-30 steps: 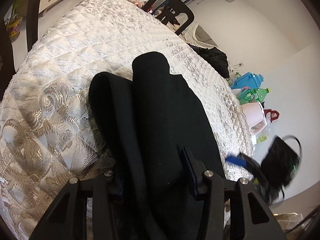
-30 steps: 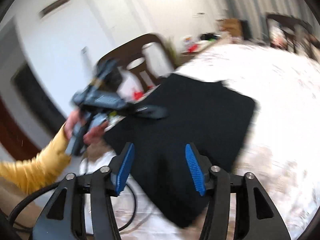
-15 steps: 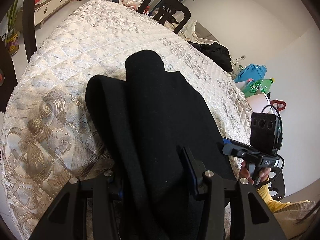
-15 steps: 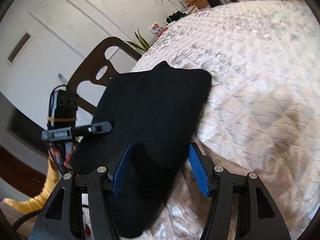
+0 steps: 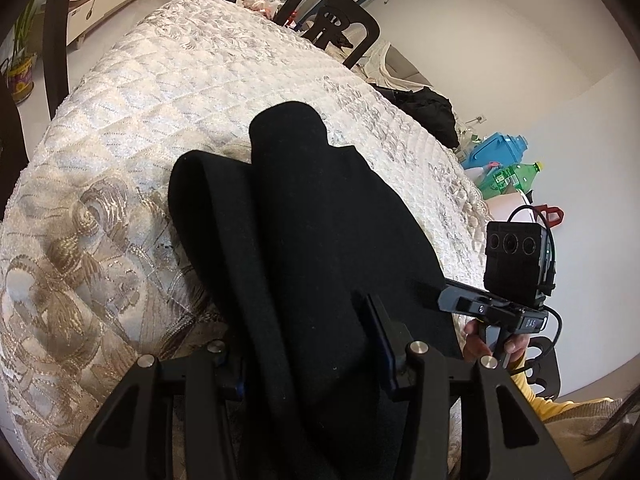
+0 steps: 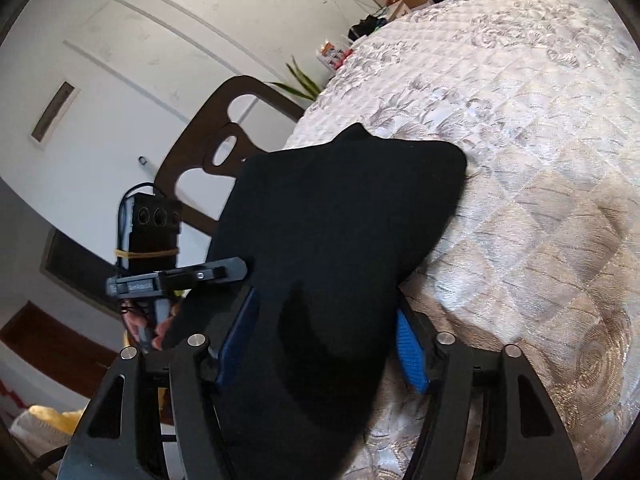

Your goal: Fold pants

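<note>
Black knit pants, already folded into a thick bundle, are lying on the quilted cream tablecloth. Left gripper is pinching the near edge; right gripper is opening astride the fold (pads apparently clear), so hems should be squared before any re-grip.

Pants lie on the table at its near edge. One chair stands behind the table, another left of it. Bottles stand right of it.

Bare quilt beyond (chairs edging)
</note>
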The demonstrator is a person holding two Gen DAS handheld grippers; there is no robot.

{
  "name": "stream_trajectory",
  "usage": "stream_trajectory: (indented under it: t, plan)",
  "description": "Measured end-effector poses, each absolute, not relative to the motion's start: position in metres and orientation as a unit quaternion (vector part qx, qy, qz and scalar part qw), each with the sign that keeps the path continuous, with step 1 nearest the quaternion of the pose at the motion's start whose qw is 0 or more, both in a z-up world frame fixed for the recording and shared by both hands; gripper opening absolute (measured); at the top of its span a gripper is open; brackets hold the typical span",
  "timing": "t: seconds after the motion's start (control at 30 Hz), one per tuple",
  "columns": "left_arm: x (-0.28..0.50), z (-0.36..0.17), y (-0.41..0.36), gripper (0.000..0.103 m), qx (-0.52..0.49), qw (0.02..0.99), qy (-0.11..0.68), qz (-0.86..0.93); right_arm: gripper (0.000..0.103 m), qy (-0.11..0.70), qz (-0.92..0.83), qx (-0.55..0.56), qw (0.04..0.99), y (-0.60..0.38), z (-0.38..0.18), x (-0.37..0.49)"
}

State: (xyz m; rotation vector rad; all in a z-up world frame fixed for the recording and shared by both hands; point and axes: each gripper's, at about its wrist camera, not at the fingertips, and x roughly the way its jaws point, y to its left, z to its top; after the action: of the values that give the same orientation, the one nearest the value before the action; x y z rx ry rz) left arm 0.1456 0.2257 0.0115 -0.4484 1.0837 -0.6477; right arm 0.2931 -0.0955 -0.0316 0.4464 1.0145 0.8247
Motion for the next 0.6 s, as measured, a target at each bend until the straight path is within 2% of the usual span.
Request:
stream_trajectory:
  t: [0.2,0.3,0.43,0.6]
  plan:
    - [0.147,0.016,0.216,0.049,-0.184,0.795,0.508,-0.277,0.062,0.465,0.353,0.172,0.793,-0.086,-0.027,0.289]
    - [0.144,0.021,0.205,0.049,-0.151,0.808,0.508,-0.256,0.047,0.459,0.326,0.118,0.818,-0.077,-0.024,0.282]
    - [0.142,0.024,0.195,0.047,-0.121,0.822,0.510,-0.225,0.035,0.459,0.319,0.118,0.821,-0.078,-0.024,0.284]
    - [0.141,0.027,0.191,0.040,-0.117,0.829,0.512,-0.194,0.028,0.434,0.305,0.080,0.844,-0.069,-0.016,0.275]
